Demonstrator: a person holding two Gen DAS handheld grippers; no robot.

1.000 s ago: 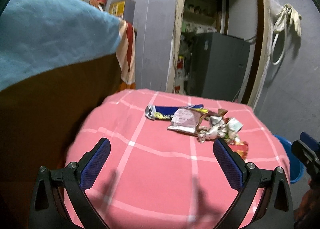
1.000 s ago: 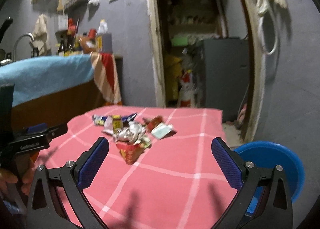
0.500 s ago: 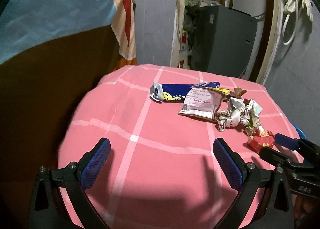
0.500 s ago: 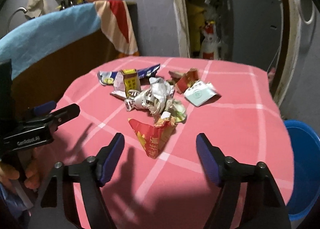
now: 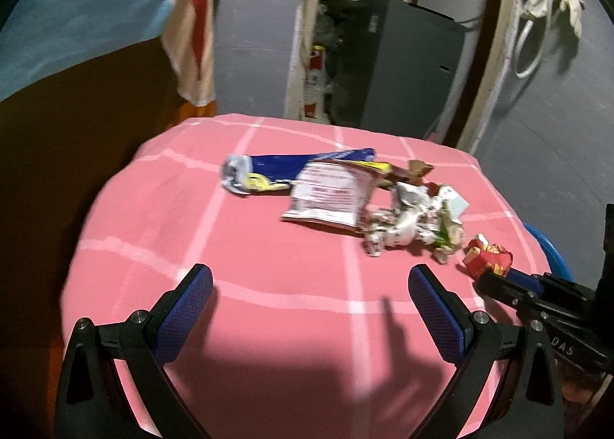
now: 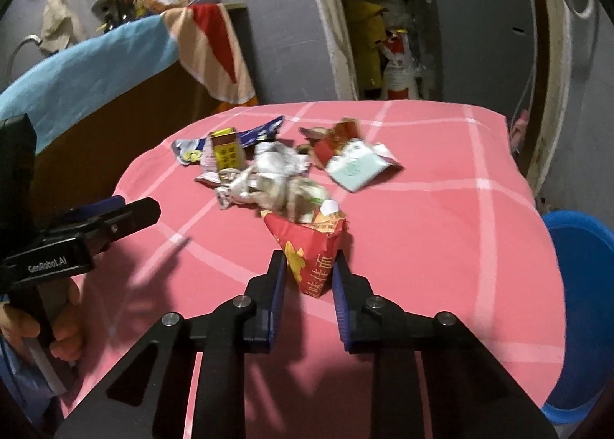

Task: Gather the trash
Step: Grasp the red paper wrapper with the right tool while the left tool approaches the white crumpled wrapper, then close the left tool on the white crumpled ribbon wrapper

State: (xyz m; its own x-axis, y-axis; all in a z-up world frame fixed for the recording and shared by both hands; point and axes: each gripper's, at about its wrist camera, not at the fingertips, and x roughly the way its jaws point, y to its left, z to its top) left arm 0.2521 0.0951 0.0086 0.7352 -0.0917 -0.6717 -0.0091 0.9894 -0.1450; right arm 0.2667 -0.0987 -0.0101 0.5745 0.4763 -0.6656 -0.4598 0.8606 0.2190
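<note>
Red wrapper (image 6: 312, 247) lay at near edge of trash pile (image 6: 276, 178) on pink-checked table (image 6: 441, 208), nearest piece so likely first pick. Right hand-held gripper (image 6: 307, 285) had jaws closing w/ wrapper's lower point between pads, approx. touching both. Left hand-held gripper (image 5: 311, 308) hung spread wide, nothing between, prob. waiting. Blue basin (image 6: 579, 285) sat just beside table's right edge, likely the drop spot.

A snack wrapper (image 6: 314, 258) lay between the closing jaws of the right gripper (image 6: 307, 278), on the table (image 6: 441, 208). The trash heap (image 6: 276, 178) lay just beyond the jaws. A basin (image 6: 583, 285) stood right of them, below table level.
</note>
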